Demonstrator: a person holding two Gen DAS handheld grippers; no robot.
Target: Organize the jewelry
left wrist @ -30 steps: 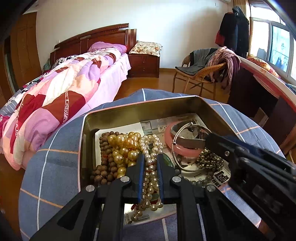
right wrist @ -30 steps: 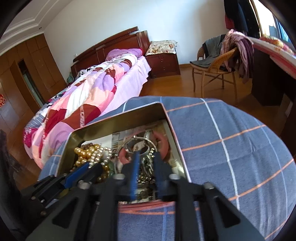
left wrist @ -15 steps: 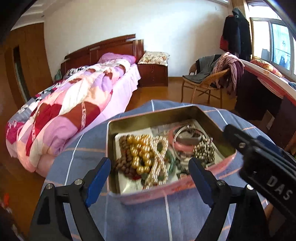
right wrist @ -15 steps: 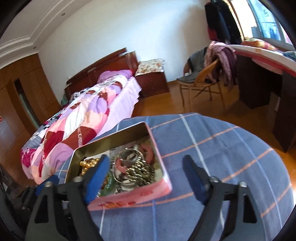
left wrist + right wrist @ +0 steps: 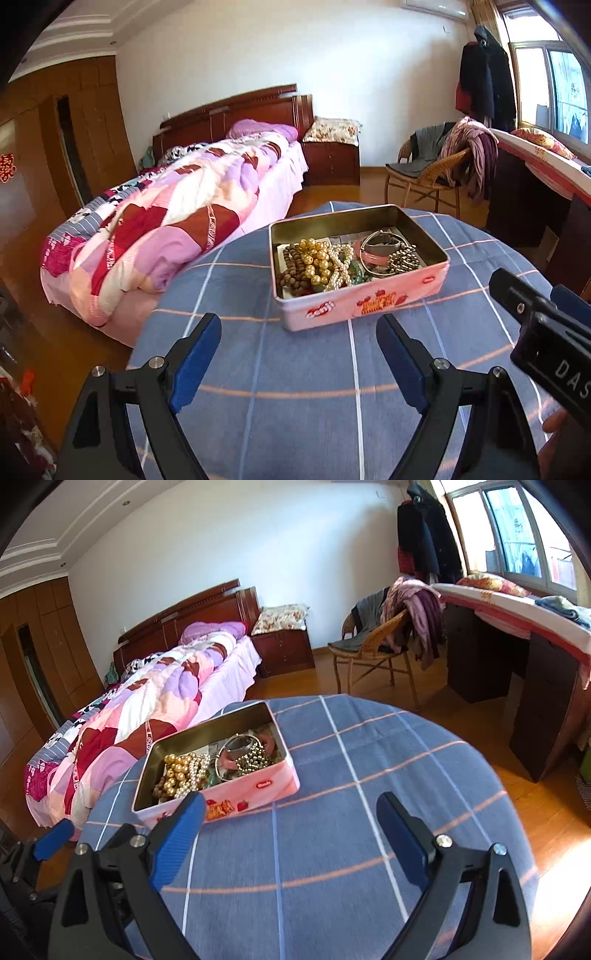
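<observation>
Nearest the left wrist camera, the left hand-held gripper [image 5: 299, 356] stands wide with nothing between its blue pads, poised over the blue checked cloth of the round desk [image 5: 258, 387]. The right hand-held gripper [image 5: 290, 830] is also spread wide, its jaws opening a touch more, and it too is empty; in the left view its black body shows at the right edge.

Just beyond both sets of fingertips sits the pink tin [image 5: 364, 301], lid off, upright on the desk. Inside lie the jewelry pieces: a brown bead string [image 5: 291, 271] at the left, gold pearls [image 5: 314, 256] beside it, a white pearl strand [image 5: 340, 267] across the middle, a pink bangle [image 5: 373, 256] with a silver bangle [image 5: 382, 236] over it, and a metallic bead cluster [image 5: 404, 260] at the right.

Everything appears to be in the tin, so the step in hand looks like a clean retreat or a final check. Doing it well means keeping both tools clear of the tin's rim so nothing drags out. If another piece needs straightening, come in from above and pinch one strand only, since the strands overlap.

Farther off stand the bed [image 5: 177, 206] and a wicker chair [image 5: 424, 177].
</observation>
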